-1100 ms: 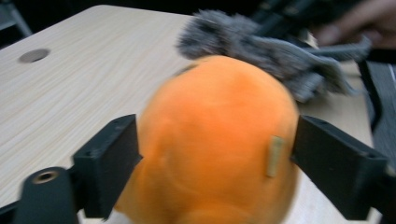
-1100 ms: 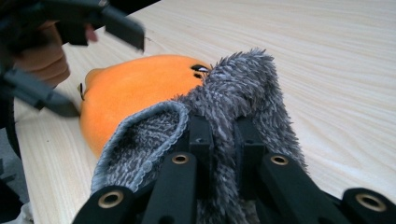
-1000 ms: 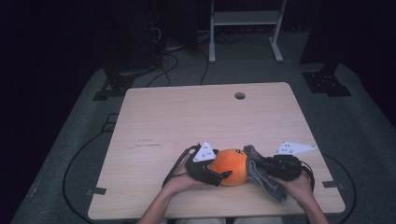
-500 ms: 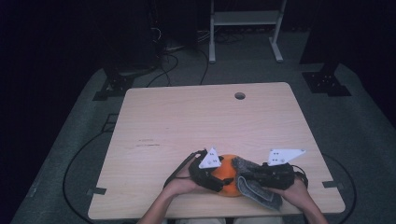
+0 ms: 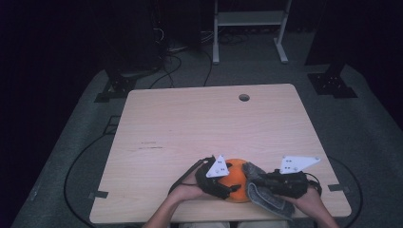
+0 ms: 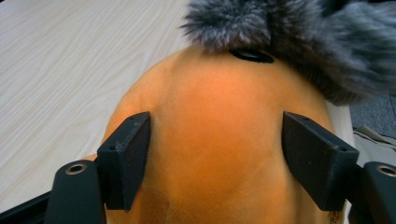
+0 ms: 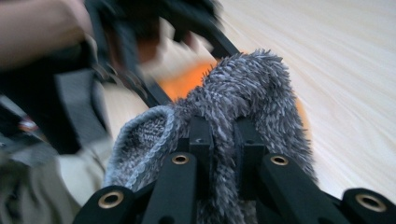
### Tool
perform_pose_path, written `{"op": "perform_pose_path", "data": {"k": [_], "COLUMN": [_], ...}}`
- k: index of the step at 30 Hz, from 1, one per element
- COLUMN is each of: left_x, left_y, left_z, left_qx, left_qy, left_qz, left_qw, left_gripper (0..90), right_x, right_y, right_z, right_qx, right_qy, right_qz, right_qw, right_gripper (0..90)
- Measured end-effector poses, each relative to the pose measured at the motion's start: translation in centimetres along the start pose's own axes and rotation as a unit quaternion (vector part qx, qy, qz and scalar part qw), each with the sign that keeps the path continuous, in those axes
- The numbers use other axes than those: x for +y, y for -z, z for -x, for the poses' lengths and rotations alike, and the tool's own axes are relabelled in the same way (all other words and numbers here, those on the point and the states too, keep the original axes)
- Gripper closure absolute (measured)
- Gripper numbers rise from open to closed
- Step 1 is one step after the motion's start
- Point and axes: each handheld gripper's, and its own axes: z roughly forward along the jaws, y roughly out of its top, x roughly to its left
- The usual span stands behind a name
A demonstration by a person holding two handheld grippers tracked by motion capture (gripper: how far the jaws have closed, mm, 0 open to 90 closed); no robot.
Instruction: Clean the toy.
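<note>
While the left gripper (image 6: 217, 163) clamps the round orange plush ball (image 6: 217, 140), jaws just closing, the right gripper (image 7: 224, 140) pinches the grey fuzzy cloth (image 7: 252, 88), now nearer the counter's (image 5: 190, 123) front edge.

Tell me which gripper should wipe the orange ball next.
Right. The right gripper is shut on the grey cloth, which already lies against the ball. The left gripper straddles the ball, steadying it.
</note>
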Motion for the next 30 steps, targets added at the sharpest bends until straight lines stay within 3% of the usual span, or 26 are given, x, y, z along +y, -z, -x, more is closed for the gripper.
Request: {"op": "perform_pose_path", "data": {"k": [1, 3, 5, 7, 10, 12, 14, 18, 22, 24, 26, 28, 29, 30], "left_x": [0.1, 0.1, 0.1, -0.2, -0.4, -0.3, -0.5, -0.9, -1.0, -0.9, -0.4, 0.1, 0.4, 0.7], "left_y": [0.1, 1.0, 1.7, 1.4, 0.7, 0.6, 0.5, 0.6, 0.7, 0.9, 1.2, 1.6, 1.6, 1.5], "left_z": [0.0, -0.6, -1.4, -1.6, -0.7, -0.3, -0.2, -0.3, -0.3, -0.3, -0.4, -0.5, -0.4, -0.2], "left_qx": [0.001, -0.011, 0.001, -0.015, -0.010, 0.005, 0.013, 0.012, 0.005, -0.005, -0.012, -0.027, -0.029, -0.028], "left_qy": [0.000, 0.017, 0.036, 0.048, 0.015, -0.011, -0.030, -0.019, -0.016, -0.012, 0.007, 0.038, 0.041, 0.032], "left_qz": [0.000, 0.015, 0.022, 0.018, 0.008, -0.003, -0.017, -0.010, -0.005, 0.008, 0.034, 0.080, 0.090, 0.085], "left_qw": [1.0000, 0.9997, 0.9991, 0.9986, 0.9998, 0.9999, 0.9993, 0.9997, 0.9998, 0.9999, 0.9993, 0.9957, 0.9947, 0.9954], "left_gripper": [25.5, 19.7, 15.2, 16.1, 23.7, 25.7, 27.8, 29.1, 28.1, 25.4, 19.9, 18.3, 18.3, 17.7], "right_x": [0.2, 0.2, -0.4, -0.9, -0.7, 0.1, 1.0, 1.5, -0.5, -1.6, -2.4, -2.9, -3.0, -3.0], "right_y": [-0.4, -0.9, -0.4, 0.1, 0.4, -0.2, -1.0, -0.9, 0.4, 1.1, 1.3, 1.1, 1.1, 1.1], "right_z": [0.0, 0.3, 0.5, 0.7, 0.2, -0.5, -0.3, 1.8, 3.0, 2.9, 2.7, 2.5, 2.4, 2.2], "right_qx": [-0.007, -0.017, -0.024, -0.025, -0.018, -0.012, -0.018, -0.033, -0.047, -0.045, -0.039, -0.033, -0.030, -0.029], "right_qy": [0.004, 0.008, 0.004, -0.001, -0.007, 0.010, 0.022, -0.009, -0.035, -0.038, -0.046, -0.041, -0.039, -0.036], "right_qz": [-0.009, -0.013, -0.013, -0.016, -0.017, -0.024, -0.033, -0.023, -0.030, -0.023, -0.015, -0.016, -0.012, -0.009], "right_qw": [0.9999, 0.9997, 0.9996, 0.9996, 0.9997, 0.9996, 0.9990, 0.9991, 0.9978, 0.9980, 0.9981, 0.9985, 0.9987, 0.9989], "right_gripper": [80.1, 80.2, 80.2, 80.1, 80.1, 80.0, 80.1, 80.1, 80.0, 79.8, 79.6, 79.7, 79.6, 79.7]}}
